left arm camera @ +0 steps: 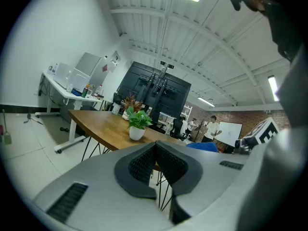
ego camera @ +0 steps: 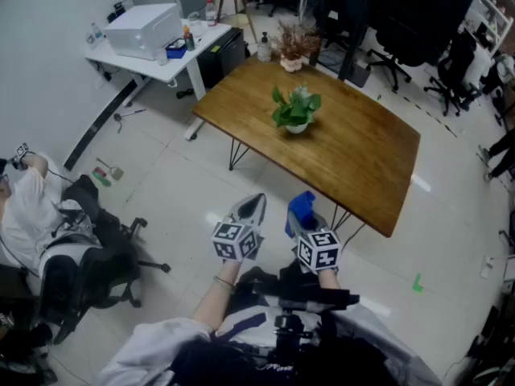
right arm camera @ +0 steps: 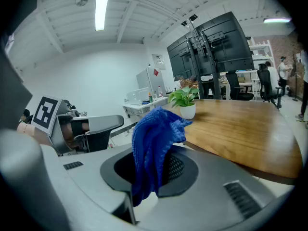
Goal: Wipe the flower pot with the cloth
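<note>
Blue cloth (right arm camera: 154,138) is clamped in the right tongs (right arm camera: 149,170); the left tongs (left arm camera: 156,159) are pressed together, empty. The flower pot (ego camera: 296,127) stands on the far worktop (ego camera: 362,159), well apart; wiping seems not yet begun.

wooden table (ego camera: 362,163), white desk (ego camera: 143,63), white printer (ego camera: 145,29), black office chair (ego camera: 96,268)

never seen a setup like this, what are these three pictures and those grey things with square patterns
No robot: a person holds a hand gripper in each hand; the patterned cubes are part of them. One picture comes from a camera on the person's head, looking down; the others from cameras riding on each gripper. The left gripper has its fingers closed together, empty. The right gripper pinches a blue cloth. Ahead, a wooden table bears a white flower pot with a green plant.
</note>
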{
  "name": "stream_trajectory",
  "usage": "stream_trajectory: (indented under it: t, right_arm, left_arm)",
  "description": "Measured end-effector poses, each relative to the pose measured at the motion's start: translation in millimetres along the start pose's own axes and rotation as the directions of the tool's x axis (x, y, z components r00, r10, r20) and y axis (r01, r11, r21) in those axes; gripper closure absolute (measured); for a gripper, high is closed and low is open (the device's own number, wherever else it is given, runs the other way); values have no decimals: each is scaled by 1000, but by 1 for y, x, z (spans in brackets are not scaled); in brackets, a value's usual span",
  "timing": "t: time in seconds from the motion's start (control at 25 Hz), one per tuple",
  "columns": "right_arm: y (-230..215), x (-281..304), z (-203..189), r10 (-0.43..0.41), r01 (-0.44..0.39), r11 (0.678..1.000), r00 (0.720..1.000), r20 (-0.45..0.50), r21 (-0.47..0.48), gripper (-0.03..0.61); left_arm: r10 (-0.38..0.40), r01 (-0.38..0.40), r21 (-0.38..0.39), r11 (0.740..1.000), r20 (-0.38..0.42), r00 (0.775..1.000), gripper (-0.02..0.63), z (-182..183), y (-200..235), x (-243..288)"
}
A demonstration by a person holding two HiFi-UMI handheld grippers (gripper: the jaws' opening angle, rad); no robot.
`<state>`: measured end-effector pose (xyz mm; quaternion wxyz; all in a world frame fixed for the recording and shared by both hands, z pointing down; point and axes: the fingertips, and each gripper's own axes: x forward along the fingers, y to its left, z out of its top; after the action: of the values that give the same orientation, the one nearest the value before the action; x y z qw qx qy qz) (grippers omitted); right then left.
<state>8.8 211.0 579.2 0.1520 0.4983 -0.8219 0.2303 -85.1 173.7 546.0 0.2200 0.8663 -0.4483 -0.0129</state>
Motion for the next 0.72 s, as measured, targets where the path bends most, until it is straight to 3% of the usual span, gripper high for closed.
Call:
stream_trajectory:
  t: [0.28,0.56,0.72]
  right_arm:
    - [-10,25,11,-8,8,1000,1000,-3,25,494]
    - [-32,79,36,46,-46,998,999,-1,35,494]
    - [-54,112,62,97,-97,995,995,-5,-32,494]
  left_arm:
    - [7,-7,6,1000,-18,1000,611,1,18,11]
    - [41,-41,-4,999,-16,999,611,19,49,42]
    - [41,-41,-25,999,-2,999,611,35,64,86]
